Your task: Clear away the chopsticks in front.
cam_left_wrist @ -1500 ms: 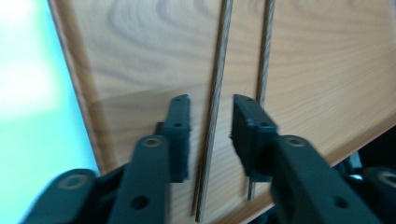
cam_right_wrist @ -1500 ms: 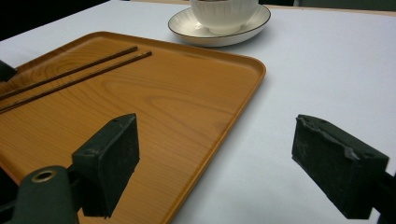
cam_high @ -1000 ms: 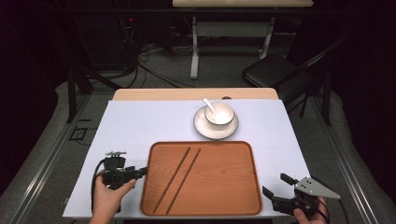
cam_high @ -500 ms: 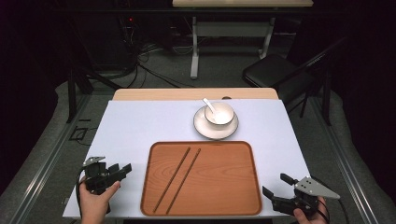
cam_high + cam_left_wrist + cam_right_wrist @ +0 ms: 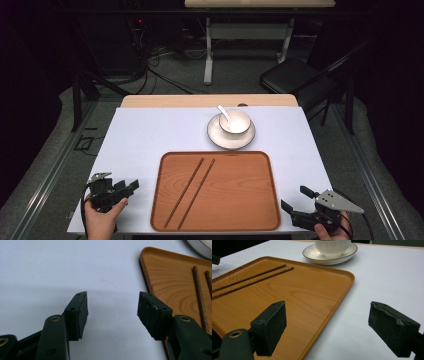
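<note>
A wooden tray (image 5: 235, 200) lies on the white table cover (image 5: 150, 135), close to the person's edge. On its left half two dark chopsticks (image 5: 190, 192) rest side by side, parallel, slanting from the near left toward the far middle; the rest of the tray floor is bare. In the right gripper view the chopsticks (image 5: 249, 280) run across the far left part of the tray (image 5: 312, 297), and in the left gripper view their ends (image 5: 200, 297) show on the tray (image 5: 170, 282) at the right.

Just beyond the tray's far edge stands a white saucer (image 5: 216, 136) with a dark rim, carrying a white bowl (image 5: 235, 121) with a white spoon (image 5: 223, 113) leaning in it, handle toward the far left. The saucer nearly meets the tray rim; whether they touch cannot be told.

The left gripper (image 5: 125, 189), held in the left hand (image 5: 100, 220), sits over the cover to the left of the tray, apart from it, jaws spread with nothing between them; its own view shows the pads (image 5: 80, 315) over bare cover, the right one at the tray's edge. The right gripper (image 5: 296, 202), held in the right hand (image 5: 332, 232), is at the tray's near right corner, jaws wide apart and empty, one over the tray, the other over the cover.

Past the table are a dark folding chair (image 5: 290, 75), a table leg frame (image 5: 240, 35) and cables (image 5: 160, 70) on the floor.
</note>
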Available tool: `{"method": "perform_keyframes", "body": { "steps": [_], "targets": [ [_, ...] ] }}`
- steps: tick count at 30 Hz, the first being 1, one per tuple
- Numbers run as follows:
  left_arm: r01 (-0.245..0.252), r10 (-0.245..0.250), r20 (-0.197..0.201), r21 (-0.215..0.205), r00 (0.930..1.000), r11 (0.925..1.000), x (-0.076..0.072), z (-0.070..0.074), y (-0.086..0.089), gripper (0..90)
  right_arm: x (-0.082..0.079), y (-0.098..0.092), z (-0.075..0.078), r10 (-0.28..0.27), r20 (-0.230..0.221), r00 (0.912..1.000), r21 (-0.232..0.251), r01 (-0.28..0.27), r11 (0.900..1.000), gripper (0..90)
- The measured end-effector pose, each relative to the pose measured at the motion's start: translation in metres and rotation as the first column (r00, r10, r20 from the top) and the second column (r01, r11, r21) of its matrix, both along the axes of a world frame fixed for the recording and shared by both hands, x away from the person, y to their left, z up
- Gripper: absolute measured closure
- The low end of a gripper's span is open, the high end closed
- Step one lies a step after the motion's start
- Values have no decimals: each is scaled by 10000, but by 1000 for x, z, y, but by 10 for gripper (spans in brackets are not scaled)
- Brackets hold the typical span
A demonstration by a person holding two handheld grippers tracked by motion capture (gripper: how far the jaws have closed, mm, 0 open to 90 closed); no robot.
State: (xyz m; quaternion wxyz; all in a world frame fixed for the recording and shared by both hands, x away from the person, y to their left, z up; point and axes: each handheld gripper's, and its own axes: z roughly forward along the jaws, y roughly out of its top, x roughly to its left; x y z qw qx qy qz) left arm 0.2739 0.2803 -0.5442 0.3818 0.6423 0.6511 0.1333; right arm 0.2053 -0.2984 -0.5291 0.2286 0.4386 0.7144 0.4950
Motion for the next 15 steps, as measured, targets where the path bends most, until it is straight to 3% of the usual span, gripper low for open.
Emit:
{"method": "perform_keyframes", "body": {
  "steps": [7, 15],
  "targets": [
    [-91, 92, -150, 92, 9998, 9999, 1, -2, 1, 412, 0, 0, 0, 50, 53, 10000, 10, -50, 10000, 147],
    [-77, 78, -30, 256, 10000, 9996, 1, -2, 0, 395, -1, 0, 0, 28, 99, 9999, 36, -29, 10000, 147]
  ]
}}
